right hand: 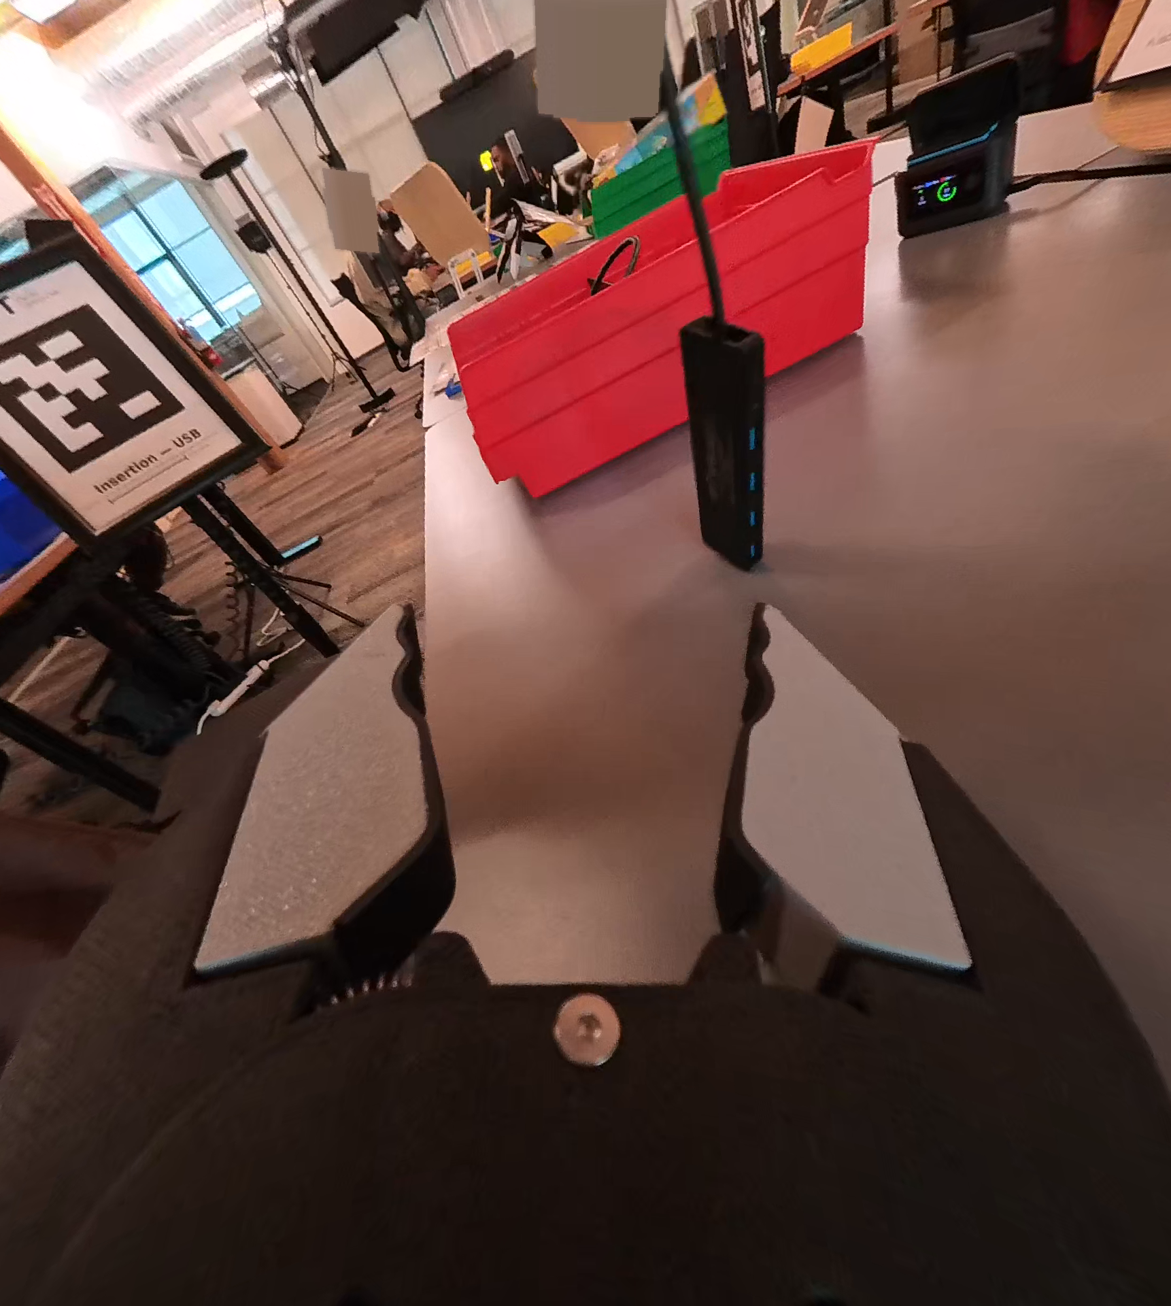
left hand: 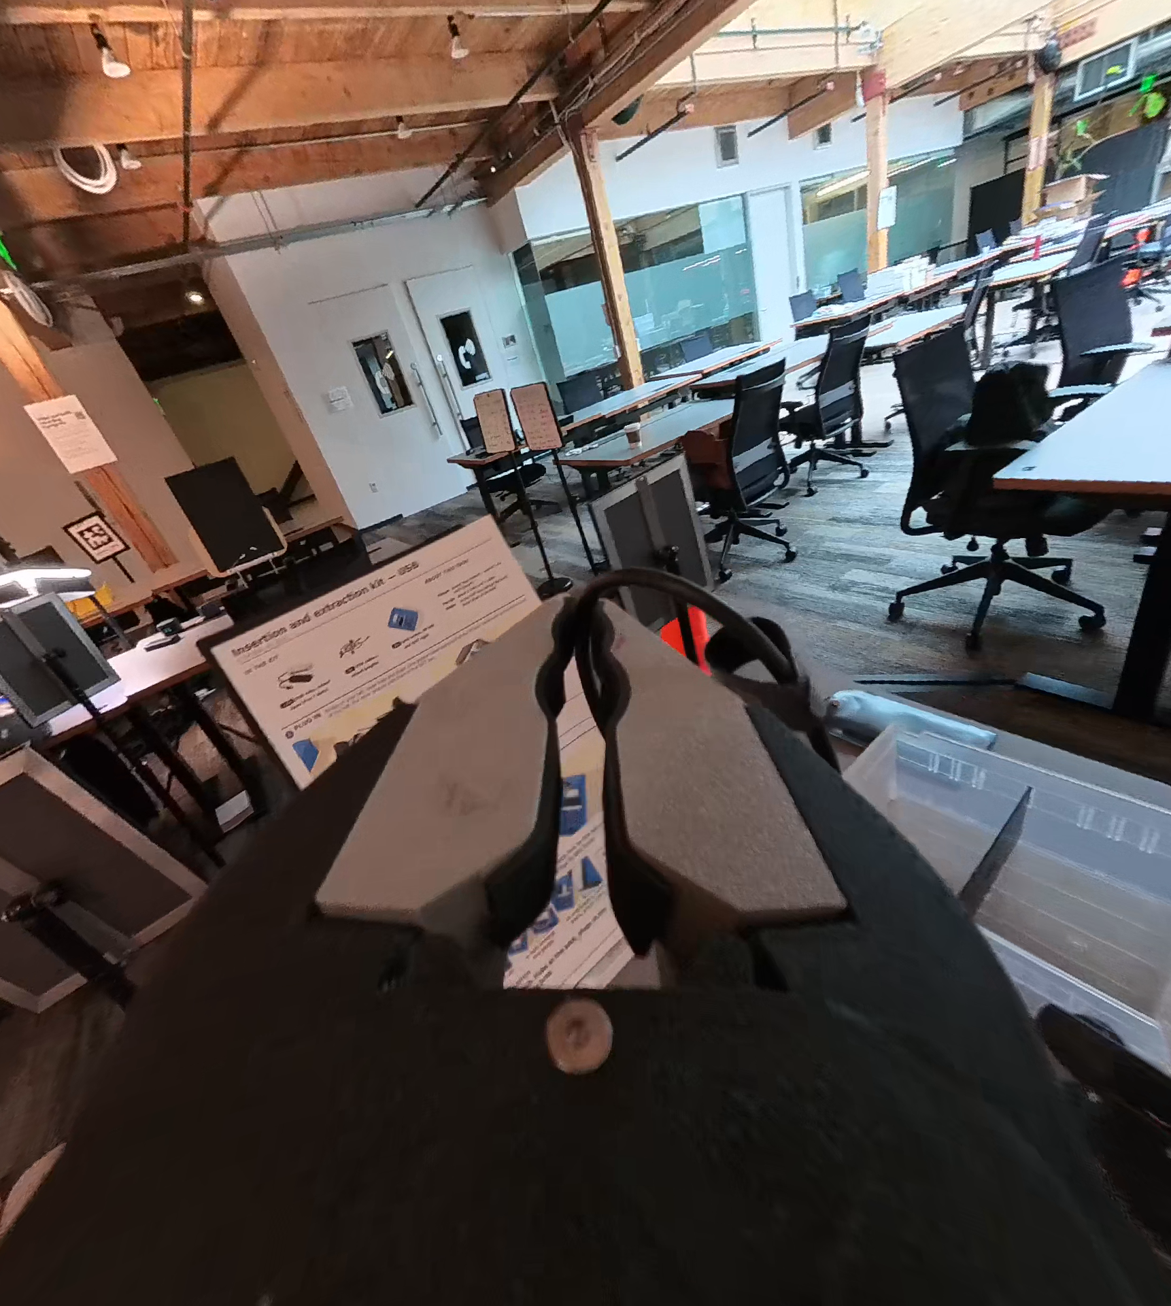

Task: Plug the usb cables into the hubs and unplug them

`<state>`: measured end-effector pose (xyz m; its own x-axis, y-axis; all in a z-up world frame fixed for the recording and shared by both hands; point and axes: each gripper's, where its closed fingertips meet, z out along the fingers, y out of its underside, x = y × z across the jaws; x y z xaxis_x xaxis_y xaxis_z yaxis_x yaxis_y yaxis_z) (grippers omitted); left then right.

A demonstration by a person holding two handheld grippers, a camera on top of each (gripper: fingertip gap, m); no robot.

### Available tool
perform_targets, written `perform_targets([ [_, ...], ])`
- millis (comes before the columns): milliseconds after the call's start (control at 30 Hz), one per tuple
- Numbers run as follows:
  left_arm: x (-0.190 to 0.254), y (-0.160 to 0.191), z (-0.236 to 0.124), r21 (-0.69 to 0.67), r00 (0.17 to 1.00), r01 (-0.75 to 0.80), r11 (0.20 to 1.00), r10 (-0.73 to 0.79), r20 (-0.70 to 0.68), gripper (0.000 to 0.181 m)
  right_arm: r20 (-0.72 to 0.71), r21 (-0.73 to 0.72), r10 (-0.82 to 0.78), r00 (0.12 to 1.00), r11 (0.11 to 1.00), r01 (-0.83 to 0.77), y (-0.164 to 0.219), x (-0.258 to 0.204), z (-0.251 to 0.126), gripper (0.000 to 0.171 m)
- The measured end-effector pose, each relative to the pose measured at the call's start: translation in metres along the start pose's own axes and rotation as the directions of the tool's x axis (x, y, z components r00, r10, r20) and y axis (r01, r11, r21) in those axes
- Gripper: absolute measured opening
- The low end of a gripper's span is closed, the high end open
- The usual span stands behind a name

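Note:
My left gripper (left hand: 586, 636) is shut on a black cable (left hand: 639, 576) that loops over its fingertips, raised high above the table. In the right wrist view a black USB hub (right hand: 724, 438) with blue ports hangs upright from its black cable (right hand: 692, 198), which runs up out of the frame. The hub's lower end is at or just above the grey table (right hand: 992, 530). My right gripper (right hand: 583, 629) is open and empty, low over the table, a short way in front of the hub.
A red bin (right hand: 604, 381) with a cable loop in it stands behind the hub, with a green bin (right hand: 639, 177) farther back. A black device with a lit screen (right hand: 950, 184) sits at the far right. An instruction sheet (left hand: 371, 636) and a clear plastic box (left hand: 1063, 883) lie below the left gripper. My hands' fingertips stand some 45 cm from each other.

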<state>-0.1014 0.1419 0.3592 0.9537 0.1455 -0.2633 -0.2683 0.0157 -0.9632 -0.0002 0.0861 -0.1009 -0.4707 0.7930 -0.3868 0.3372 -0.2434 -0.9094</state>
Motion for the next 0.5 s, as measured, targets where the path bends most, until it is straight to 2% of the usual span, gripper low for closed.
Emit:
perform_targets([
  [300,0.037,-0.016,-0.005,0.040,0.987,0.066,0.997,-0.059,-0.150,0.002,-0.011,-0.028,-0.051,0.999,0.998,0.050,0.004,-0.003,0.003,0.090],
  [333,0.039,-0.017,-0.006,0.043,0.986,0.068,0.997,-0.060,-0.158,0.002,-0.003,-0.033,-0.063,0.998,0.997,0.063,0.005,-0.006,0.004,0.084],
  [367,0.039,-0.018,-0.007,0.046,0.986,0.061,0.997,-0.053,-0.157,0.001,0.013,-0.045,-0.084,0.996,0.995,0.084,0.006,-0.009,0.004,0.069],
  [433,0.034,-0.014,-0.007,0.036,0.990,0.036,0.999,-0.031,-0.137,0.002,-0.006,-0.080,-0.202,0.979,0.976,0.201,0.010,-0.011,0.001,0.008],
  [467,0.029,-0.009,-0.007,0.023,0.993,0.025,0.999,-0.022,-0.119,0.001,-0.123,-0.090,-0.294,0.948,0.954,0.285,0.006,0.001,-0.003,0.008],
  [500,0.021,-0.001,-0.007,-0.002,0.996,0.010,1.000,-0.010,-0.092,0.001,-0.277,-0.113,-0.392,0.877,0.920,0.375,-0.001,0.019,-0.011,0.008],
])
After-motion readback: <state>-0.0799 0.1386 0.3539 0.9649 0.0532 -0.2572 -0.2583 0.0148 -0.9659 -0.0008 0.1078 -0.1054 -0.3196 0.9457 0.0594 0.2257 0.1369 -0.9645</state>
